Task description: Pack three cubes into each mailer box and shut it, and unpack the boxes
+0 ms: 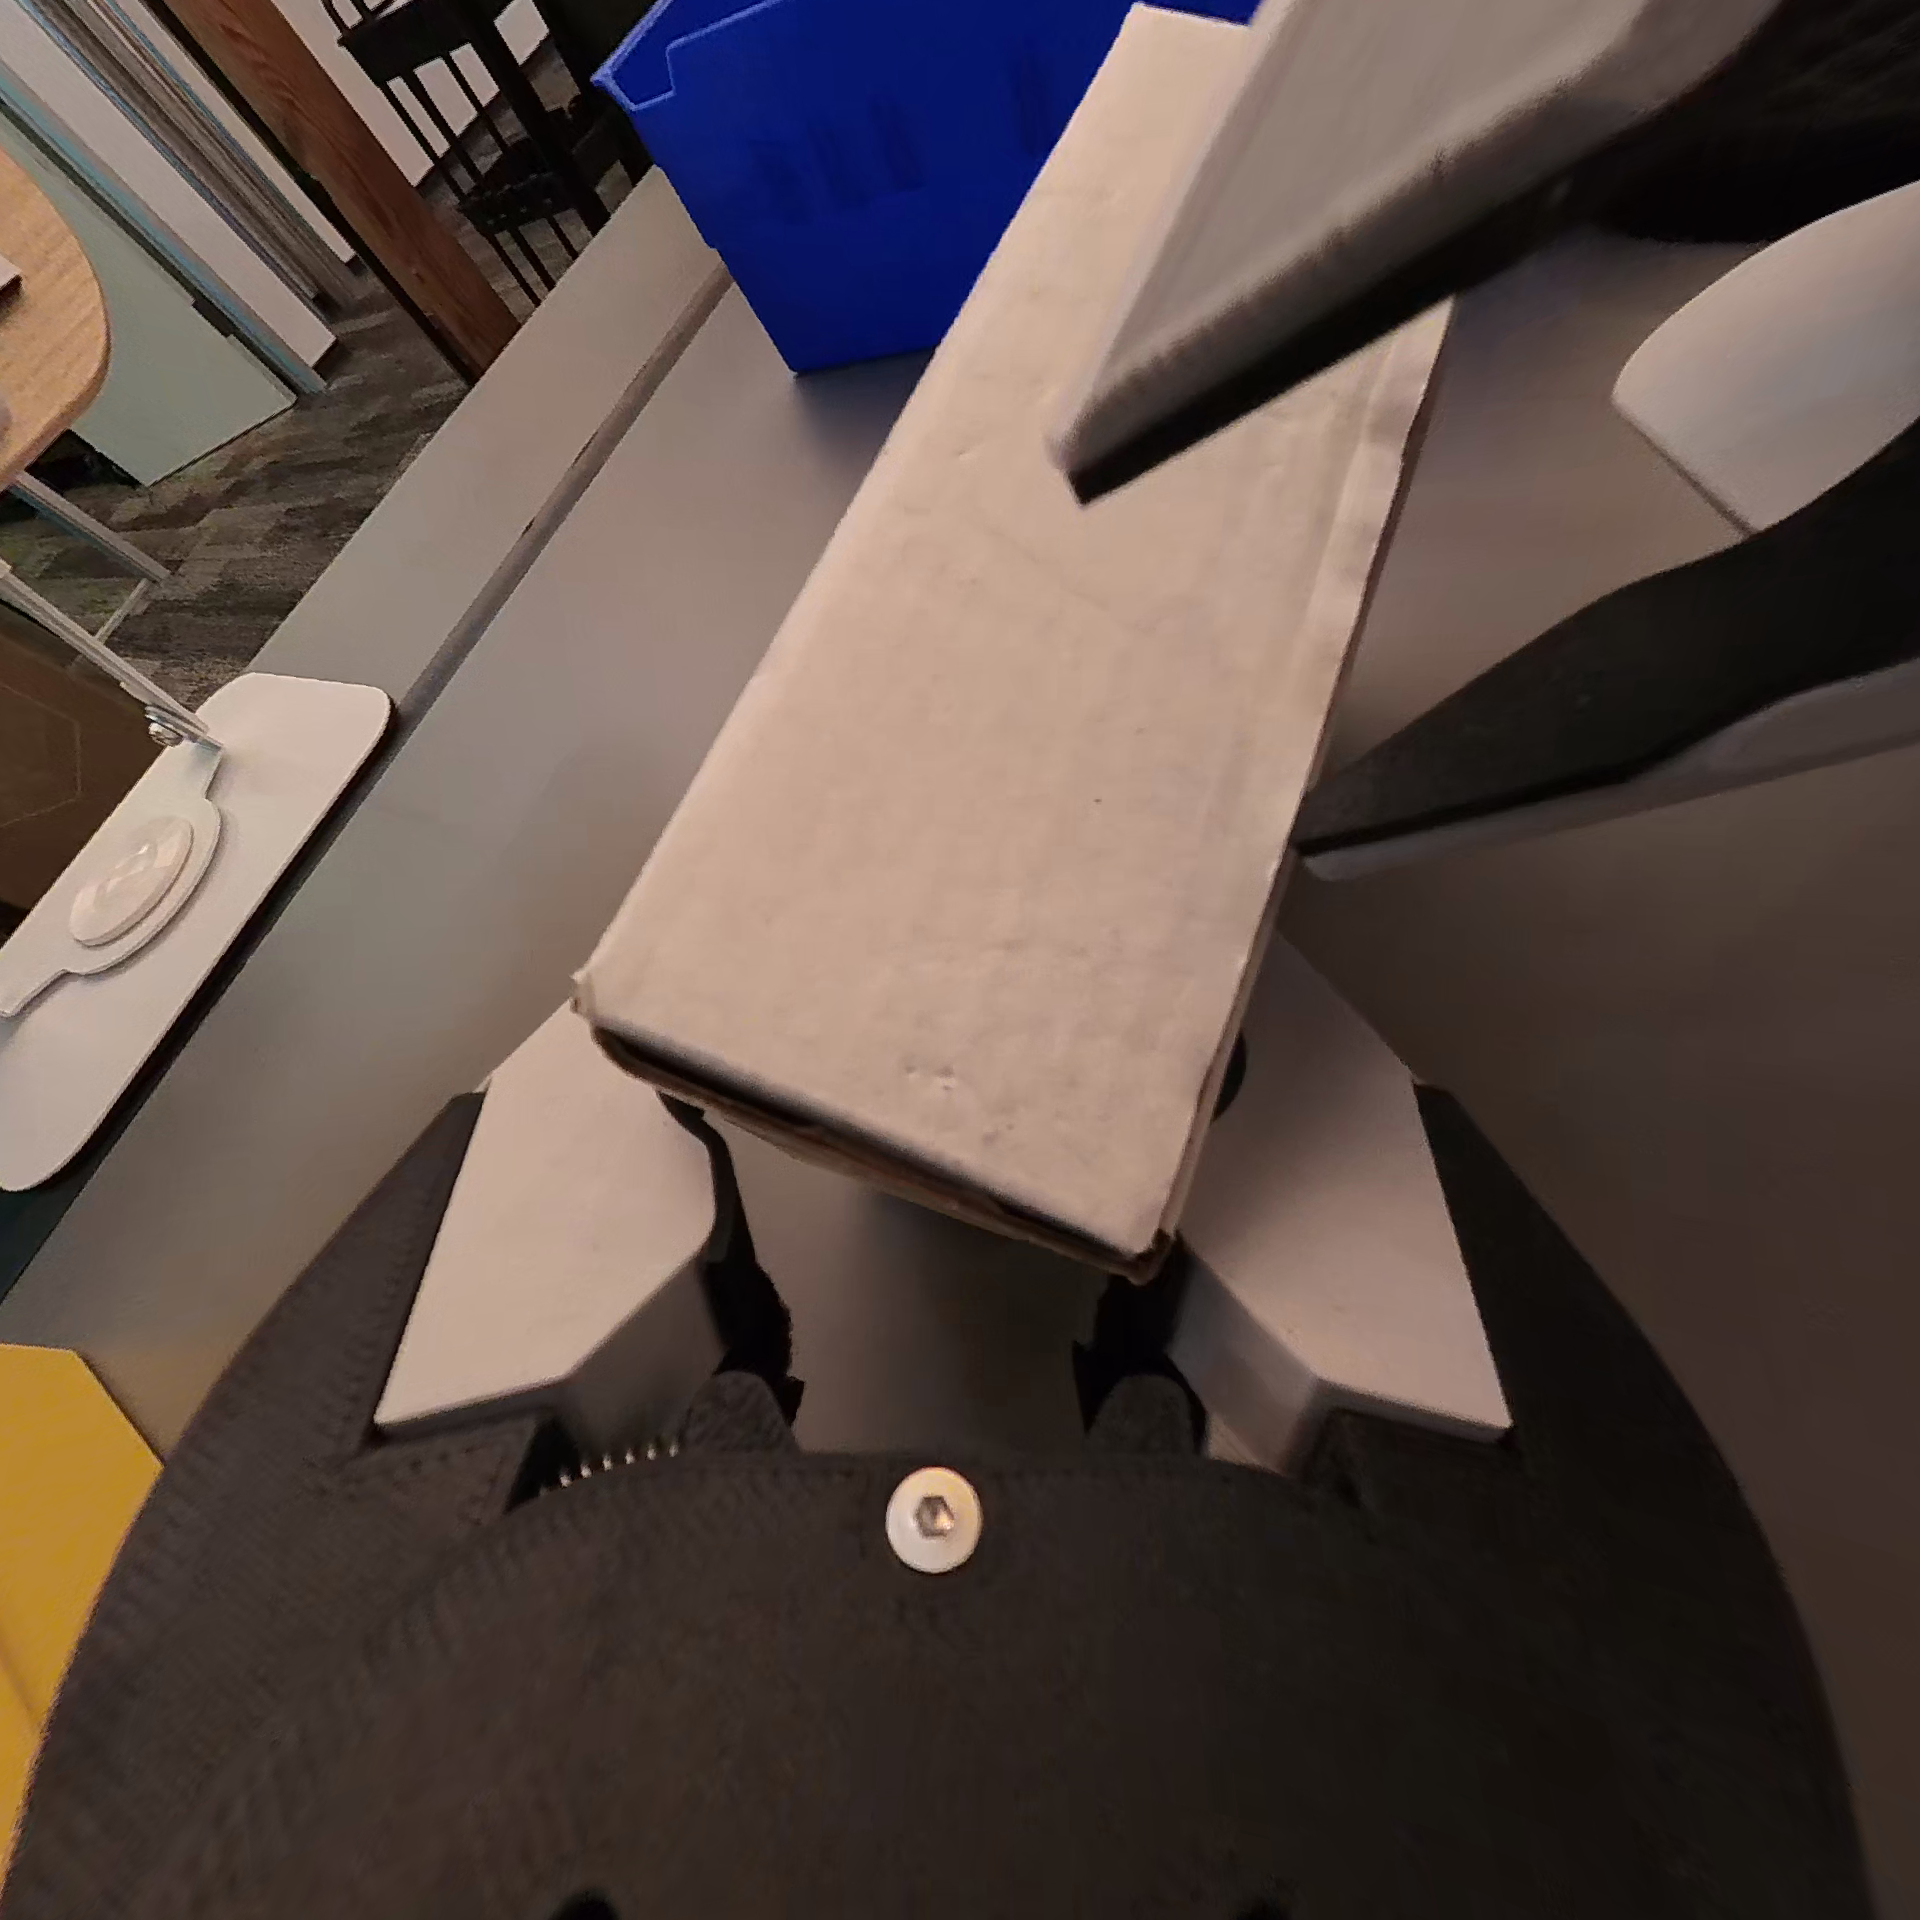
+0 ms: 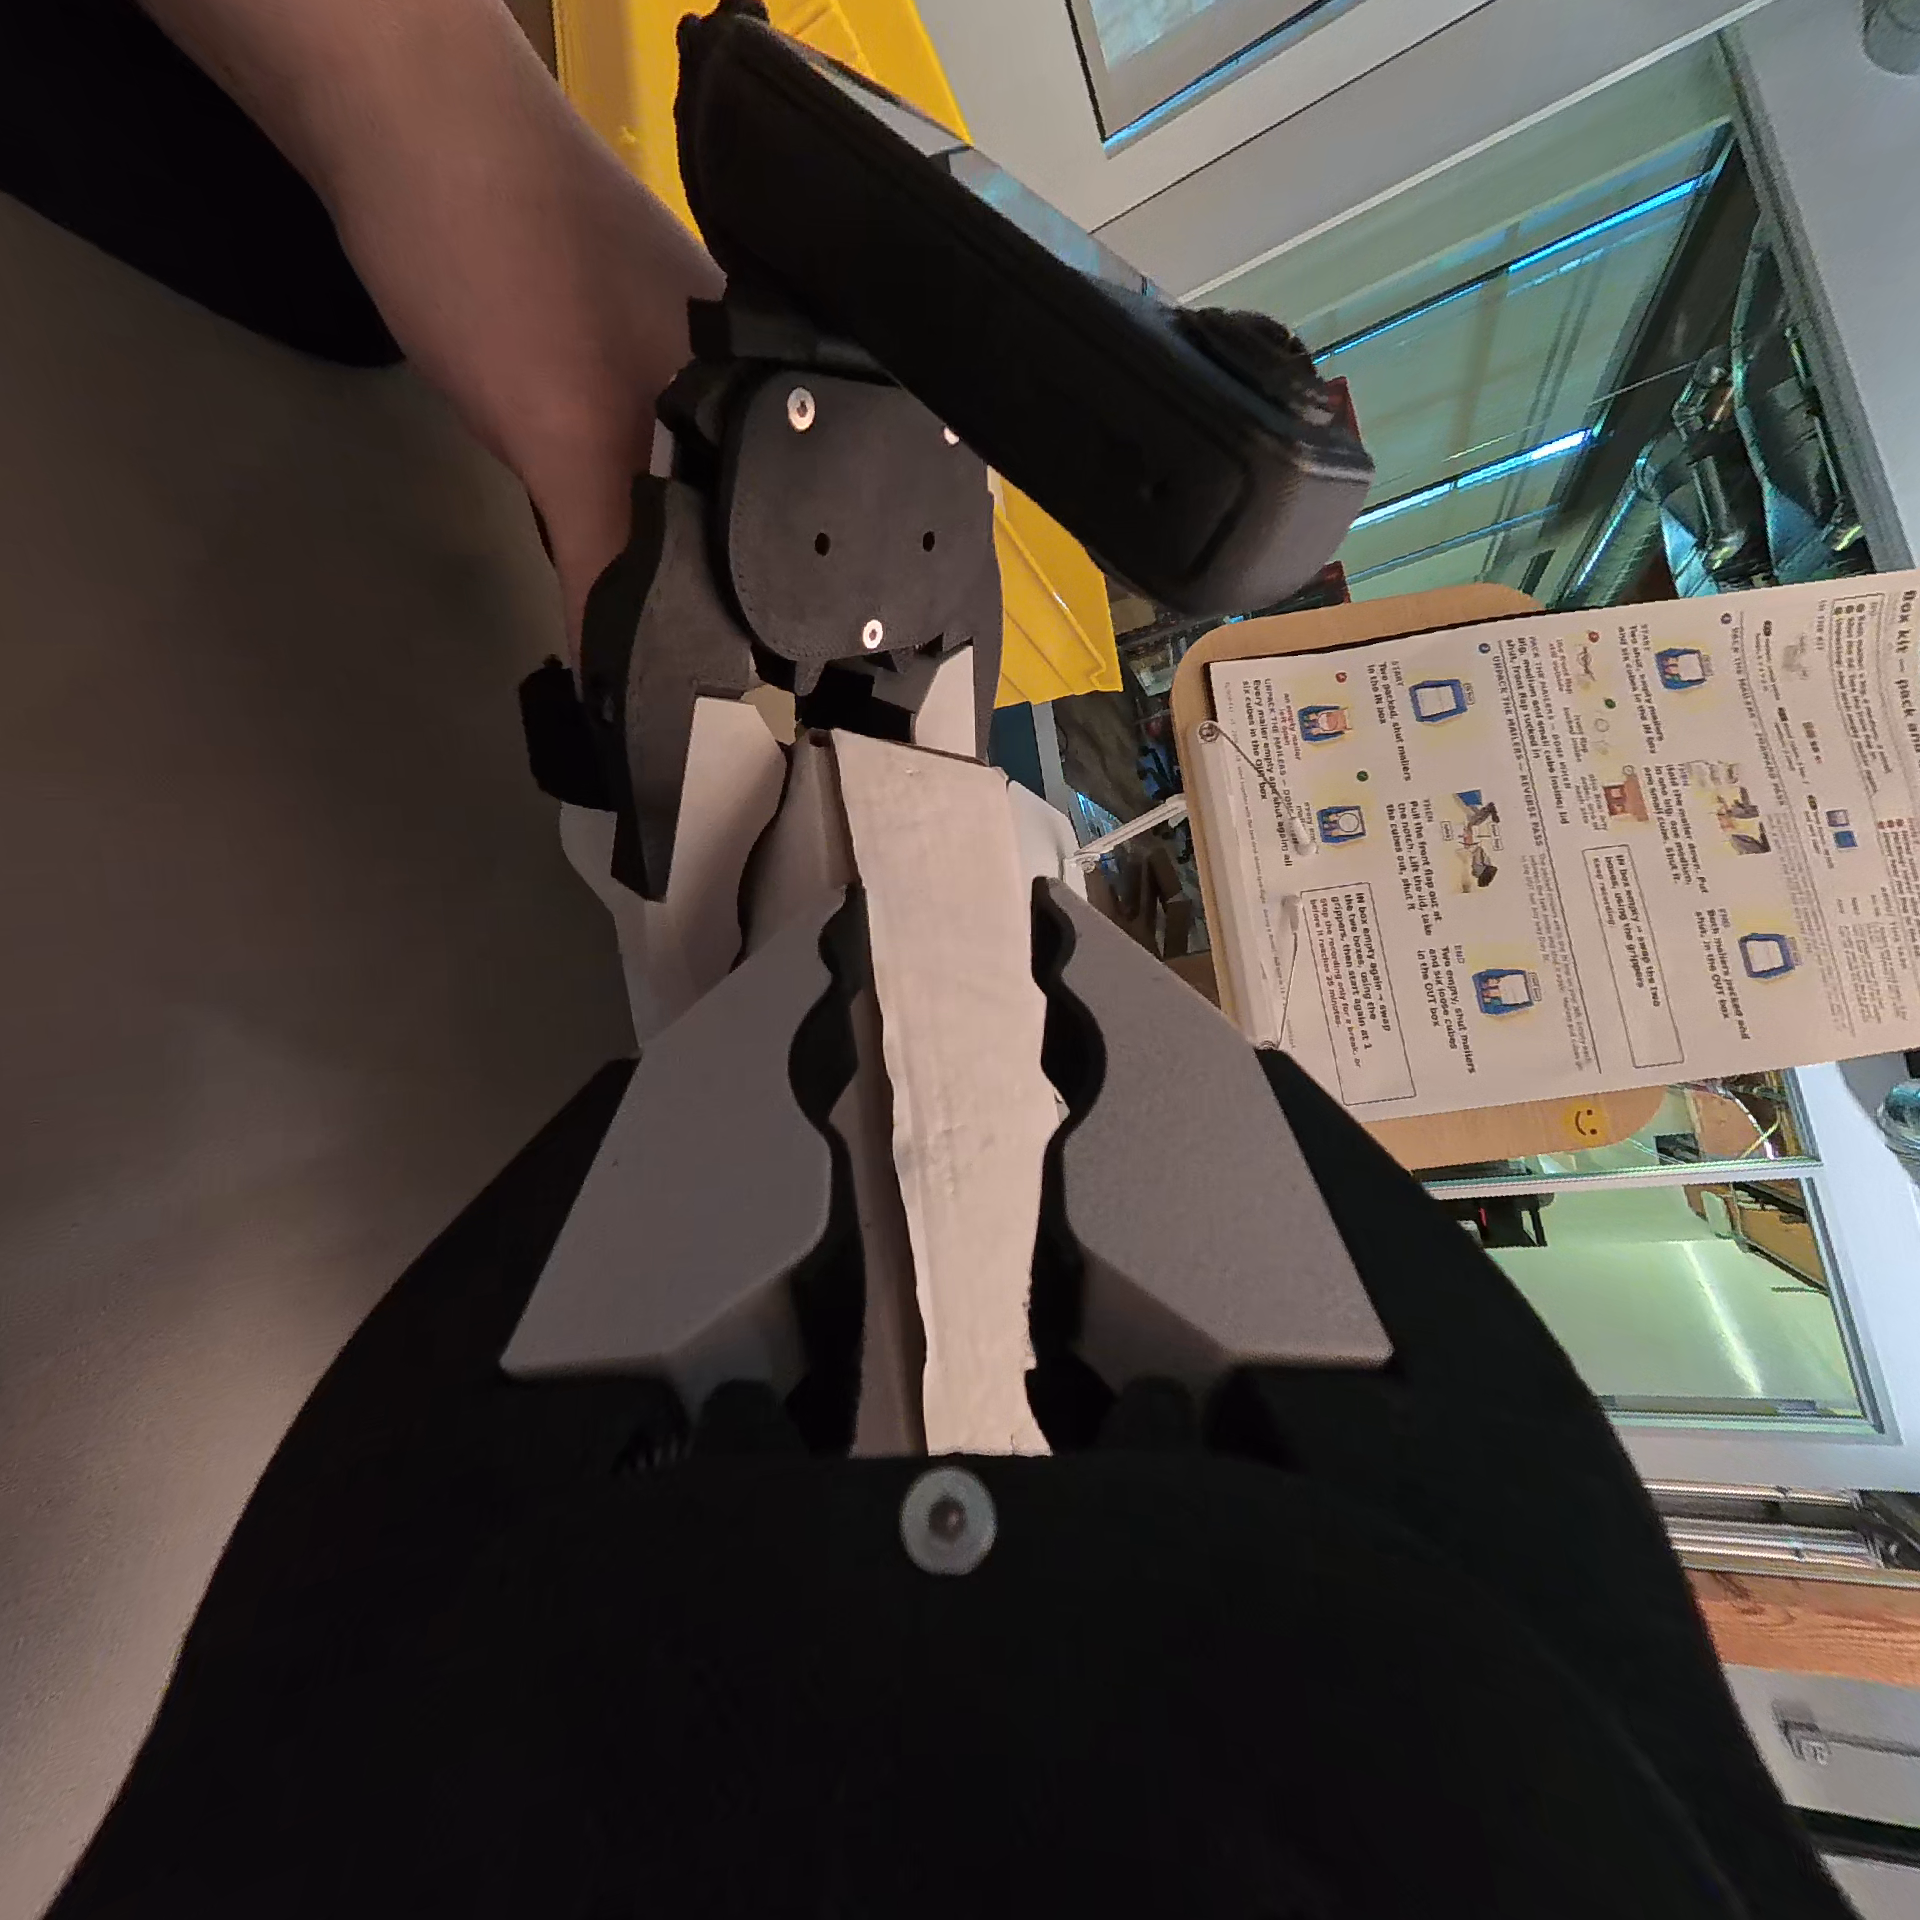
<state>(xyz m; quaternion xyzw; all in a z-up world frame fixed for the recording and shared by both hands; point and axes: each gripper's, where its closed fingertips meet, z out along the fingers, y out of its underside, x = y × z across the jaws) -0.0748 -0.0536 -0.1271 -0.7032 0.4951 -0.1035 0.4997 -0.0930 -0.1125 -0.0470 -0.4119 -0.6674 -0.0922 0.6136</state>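
Observation:
A shut white mailer box (image 1: pixel 997 748) is held off the grey table (image 1: pixel 499 790) between both grippers. My left gripper (image 1: pixel 935 1049) is shut on its near end, one finger on each side. My right gripper (image 1: pixel 1413 540) shows at the upper right in the left wrist view, clamped on the box's far end. In the right wrist view the box (image 2: pixel 956 1122) runs edge-on between my right gripper's (image 2: pixel 945 935) wavy pads. My left gripper (image 2: pixel 842 748), held by a person's hand (image 2: pixel 582 343), grips the far end. No cubes are in view.
A blue bin (image 1: pixel 831 208) stands behind the box on the table. A yellow bin (image 1: pixel 52 1538) is at the near left and shows behind the left gripper (image 2: pixel 1049 613). A white stand base (image 1: pixel 177 894) sits at the table's left edge. An instruction sheet on a board (image 2: pixel 1558 831) stands to the right. There is about 9 cm between the tips of the two grippers.

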